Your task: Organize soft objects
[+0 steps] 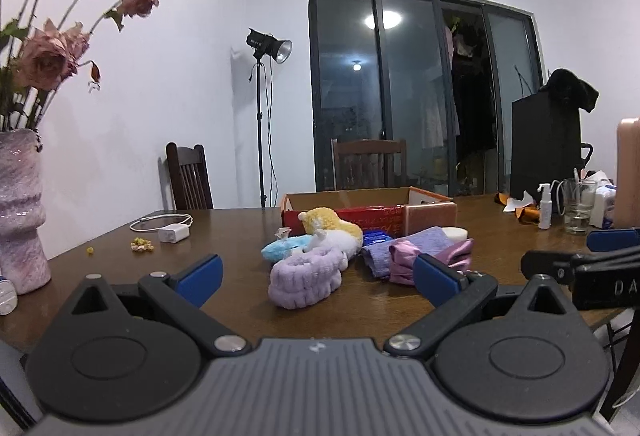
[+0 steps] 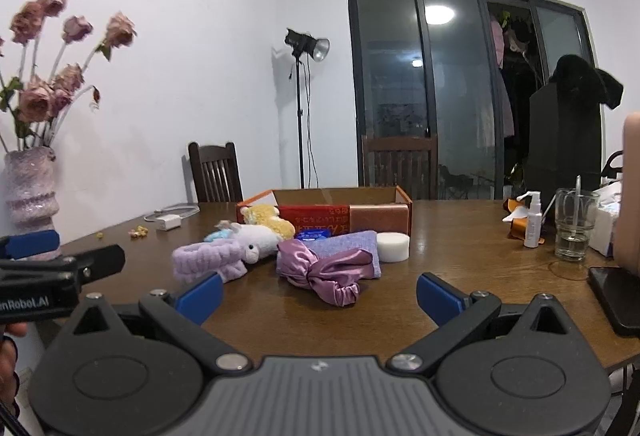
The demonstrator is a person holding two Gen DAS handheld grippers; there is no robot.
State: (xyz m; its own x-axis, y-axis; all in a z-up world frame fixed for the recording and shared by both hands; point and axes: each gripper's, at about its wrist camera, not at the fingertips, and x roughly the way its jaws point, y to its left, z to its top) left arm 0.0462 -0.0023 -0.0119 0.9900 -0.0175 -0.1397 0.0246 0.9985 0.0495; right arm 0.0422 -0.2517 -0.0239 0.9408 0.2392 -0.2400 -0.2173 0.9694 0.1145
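Observation:
A pile of soft things lies on the brown table in front of an open cardboard box [image 1: 360, 196] [image 2: 340, 196]. It holds a lilac fluffy headband [image 1: 304, 278] [image 2: 208, 260], a white plush toy [image 1: 334, 242] [image 2: 254, 238], a yellow plush [image 1: 326, 220] [image 2: 268, 220], a light blue plush [image 1: 282, 248], a purple satin bow scrunchie [image 2: 320, 268] [image 1: 404, 260], a lilac cloth [image 2: 344, 242] [image 1: 404, 242] and a white round sponge [image 2: 393, 246]. My left gripper [image 1: 318, 278] is open and empty, just short of the headband. My right gripper [image 2: 320, 294] is open and empty, just short of the scrunchie.
A pink vase of dried roses [image 1: 20, 212] [image 2: 30, 188] stands at the left. A white charger with cable [image 1: 172, 232] lies behind. A glass [image 2: 574, 224], spray bottle [image 2: 532, 220], tissues and a black phone [image 2: 616, 296] are at the right. Chairs stand behind the table.

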